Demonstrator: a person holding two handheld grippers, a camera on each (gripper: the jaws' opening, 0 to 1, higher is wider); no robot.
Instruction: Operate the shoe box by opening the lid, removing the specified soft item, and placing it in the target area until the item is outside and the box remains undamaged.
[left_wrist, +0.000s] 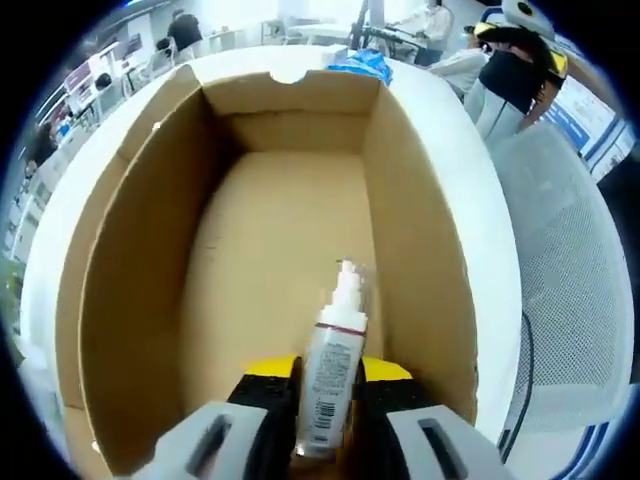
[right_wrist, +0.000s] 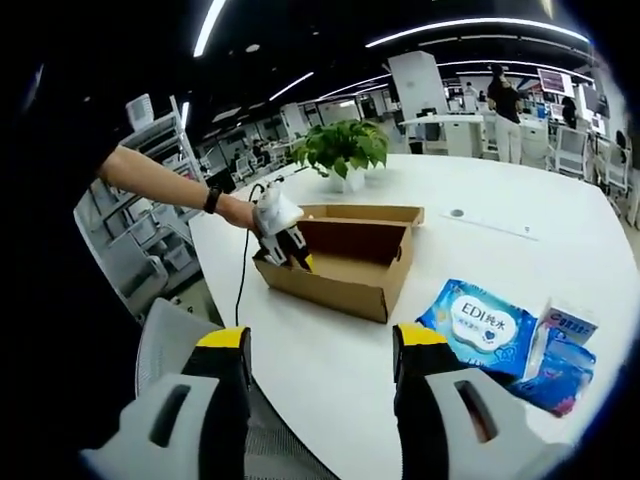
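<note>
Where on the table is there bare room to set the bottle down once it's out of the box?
The table is bare beyond the box, toward the plant and across its far side. Another bare strip lies between the box and the right tool. It is crowded by the blue packs. The left tool holds the bottle.

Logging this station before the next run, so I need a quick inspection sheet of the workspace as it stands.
Surface: white table, round-edged.
Job's things: open cardboard box; white pump bottle inside it.
Clutter: blue tissue packs beside the box; potted plant behind it.
Grippers: left gripper shut on the bottle; right gripper open, hovering apart.
Cables: black cable trailing from the left gripper.
Surroundings: office, mesh chair, people standing far off.
</note>
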